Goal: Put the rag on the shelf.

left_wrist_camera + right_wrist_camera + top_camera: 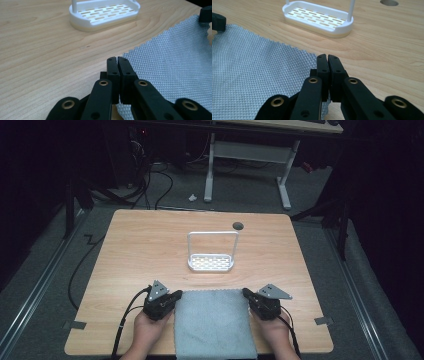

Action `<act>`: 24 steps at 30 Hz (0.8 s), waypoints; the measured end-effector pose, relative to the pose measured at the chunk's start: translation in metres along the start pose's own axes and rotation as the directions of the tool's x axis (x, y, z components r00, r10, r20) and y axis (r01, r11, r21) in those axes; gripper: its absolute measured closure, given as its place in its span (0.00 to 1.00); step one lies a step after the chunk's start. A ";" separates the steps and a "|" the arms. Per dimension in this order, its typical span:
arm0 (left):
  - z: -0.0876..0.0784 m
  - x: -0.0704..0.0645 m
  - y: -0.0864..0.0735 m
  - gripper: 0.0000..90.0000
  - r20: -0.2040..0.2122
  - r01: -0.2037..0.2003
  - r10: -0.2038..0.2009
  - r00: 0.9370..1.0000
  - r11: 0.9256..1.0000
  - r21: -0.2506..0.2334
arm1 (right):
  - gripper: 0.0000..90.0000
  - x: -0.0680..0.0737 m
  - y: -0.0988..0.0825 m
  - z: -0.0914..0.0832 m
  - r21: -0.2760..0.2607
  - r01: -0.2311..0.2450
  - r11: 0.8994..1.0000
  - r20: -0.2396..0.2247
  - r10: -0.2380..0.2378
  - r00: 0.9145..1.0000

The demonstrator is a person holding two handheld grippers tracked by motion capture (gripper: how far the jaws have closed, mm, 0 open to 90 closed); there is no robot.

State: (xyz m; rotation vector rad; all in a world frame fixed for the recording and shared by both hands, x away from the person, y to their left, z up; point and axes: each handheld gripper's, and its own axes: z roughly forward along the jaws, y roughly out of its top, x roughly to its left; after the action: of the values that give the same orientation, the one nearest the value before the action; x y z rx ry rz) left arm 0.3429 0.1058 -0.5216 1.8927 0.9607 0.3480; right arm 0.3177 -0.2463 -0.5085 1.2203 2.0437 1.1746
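While the wooden table carries everything, the grey cloth lies flat at its near edge, between both grippers. Behind it, well apart, stands a white rack. The left gripper is clenched at the cloth's far left corner. The right gripper is clenched at the far right corner; whether either pinches fabric cannot be told.

grey waffle-textured cloth, white rack
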 end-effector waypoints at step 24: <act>-0.029 -0.011 0.028 0.98 -0.103 0.021 -0.043 0.994 0.977 -0.212 | 0.99 0.017 0.031 -0.016 -0.184 0.018 0.983 0.083 -0.003 0.997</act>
State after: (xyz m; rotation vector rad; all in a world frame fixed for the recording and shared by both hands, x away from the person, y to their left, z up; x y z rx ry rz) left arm 0.3322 0.1091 -0.4819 1.6777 0.9835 0.5161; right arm 0.3119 -0.2313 -0.4733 1.1468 1.8349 1.2567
